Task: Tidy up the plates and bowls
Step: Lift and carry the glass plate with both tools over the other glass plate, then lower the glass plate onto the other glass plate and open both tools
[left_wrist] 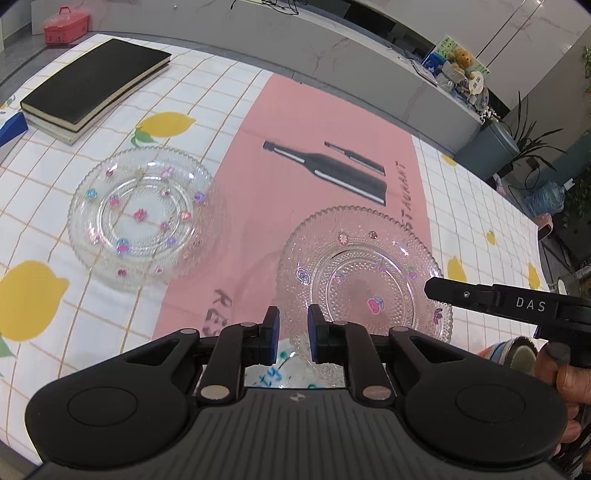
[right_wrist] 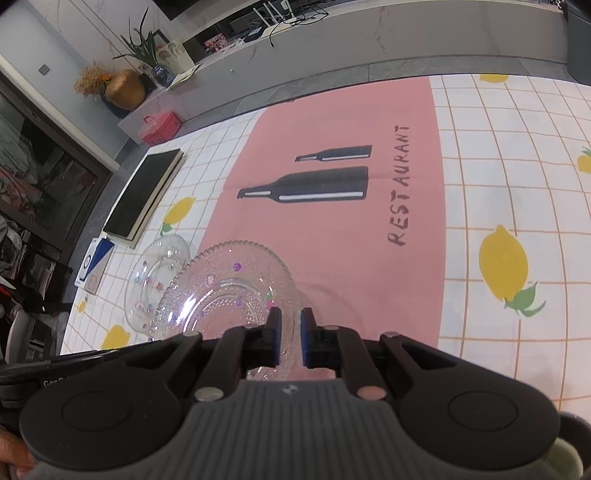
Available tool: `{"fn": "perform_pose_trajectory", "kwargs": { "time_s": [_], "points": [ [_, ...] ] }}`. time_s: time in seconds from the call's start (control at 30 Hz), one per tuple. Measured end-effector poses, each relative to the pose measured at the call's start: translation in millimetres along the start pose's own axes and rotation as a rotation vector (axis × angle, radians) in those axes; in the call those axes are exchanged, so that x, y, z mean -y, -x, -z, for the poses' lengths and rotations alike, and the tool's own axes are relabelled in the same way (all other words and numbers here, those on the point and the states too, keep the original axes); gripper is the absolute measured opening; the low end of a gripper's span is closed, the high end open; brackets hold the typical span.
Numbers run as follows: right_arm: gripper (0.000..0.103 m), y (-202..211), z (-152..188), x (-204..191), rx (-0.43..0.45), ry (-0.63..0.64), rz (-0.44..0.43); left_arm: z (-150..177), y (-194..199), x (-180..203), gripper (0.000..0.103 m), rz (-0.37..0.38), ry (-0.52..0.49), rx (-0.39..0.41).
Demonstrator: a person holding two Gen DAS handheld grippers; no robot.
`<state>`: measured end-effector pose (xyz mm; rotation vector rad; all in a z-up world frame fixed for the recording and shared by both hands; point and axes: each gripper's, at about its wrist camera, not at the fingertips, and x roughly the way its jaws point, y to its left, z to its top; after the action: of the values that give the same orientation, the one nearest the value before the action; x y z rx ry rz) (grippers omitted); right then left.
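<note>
Round the edges first: a stack of black books (left_wrist: pixel 92 85) lies by the far left corner of the worktop (left_wrist: pixel 480 192), with a blue-and-white box (left_wrist: pixel 11 129) just beside it at the left edge, cut off by the frame. A red case (left_wrist: pixel 66 26) sits off the worktop beyond that corner. A pink mat (left_wrist: pixel 332 129) printed with bottles runs down the middle, nothing standing on its far half.

Now the glassware. The flower plate (left_wrist: pixel 144 214) rests flat on the lemon cloth, left of the mat, empty. Close beside it, over the mat's near end, is the cherry plate (left_wrist: pixel 364 273), also empty, and it throws a faint shadow on the pink.

The left gripper (left_wrist: pixel 293 332) is narrow, its blue pads pinching the cherry plate's near-left rim. The right gripper (right_wrist: pixel 290 332) is just as narrow, clamped on the opposite rim. From the right wrist the plate looks tilted and partly covers the flower plate behind it.

Hard to read: something white with blue scribble (left_wrist: pixel 273 369) under the left gripper, mostly hidden by the body. A hand (left_wrist: pixel 569 380) shows at the right edge, cropped.
</note>
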<state>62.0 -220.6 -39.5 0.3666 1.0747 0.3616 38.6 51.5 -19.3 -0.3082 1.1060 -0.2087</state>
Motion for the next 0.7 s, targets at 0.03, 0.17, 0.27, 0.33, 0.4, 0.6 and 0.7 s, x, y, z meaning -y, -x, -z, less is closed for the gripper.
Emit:
{"fn": "perform_pose_trajectory", "kwargs": {
  "time_s": [0.03, 0.17, 0.27, 0.33, 0.4, 0.6, 0.7],
  "points": [
    [0.009, 0, 1, -1, -0.003, 0.004, 0.0, 2, 1, -1, 0.017, -0.003, -0.001, -0.001],
    [0.009, -2, 7, -4, -0.017, 0.02, 0.001, 10, 3, -1, 0.017, -0.019, -0.009, -0.011],
    [0.009, -5, 13, -6, -0.033, 0.034, 0.003, 15, 3, -1, 0.017, -0.033, -0.026, -0.027],
    [0.009, -8, 16, -8, -0.047, 0.046, 0.007, 19, 3, -2, 0.017, -0.043, -0.034, -0.041],
    [0.01, -10, 20, -10, -0.062, 0.058, 0.01, 22, 2, -3, 0.018, -0.054, -0.046, -0.059],
    [0.011, -21, 35, -18, -0.114, 0.103, 0.015, 40, -1, -9, 0.02, -0.085, -0.089, -0.12],
    [0.011, -26, 41, -22, -0.136, 0.125, 0.024, 51, -3, -12, 0.02, -0.093, -0.088, -0.143]
  ]
}}
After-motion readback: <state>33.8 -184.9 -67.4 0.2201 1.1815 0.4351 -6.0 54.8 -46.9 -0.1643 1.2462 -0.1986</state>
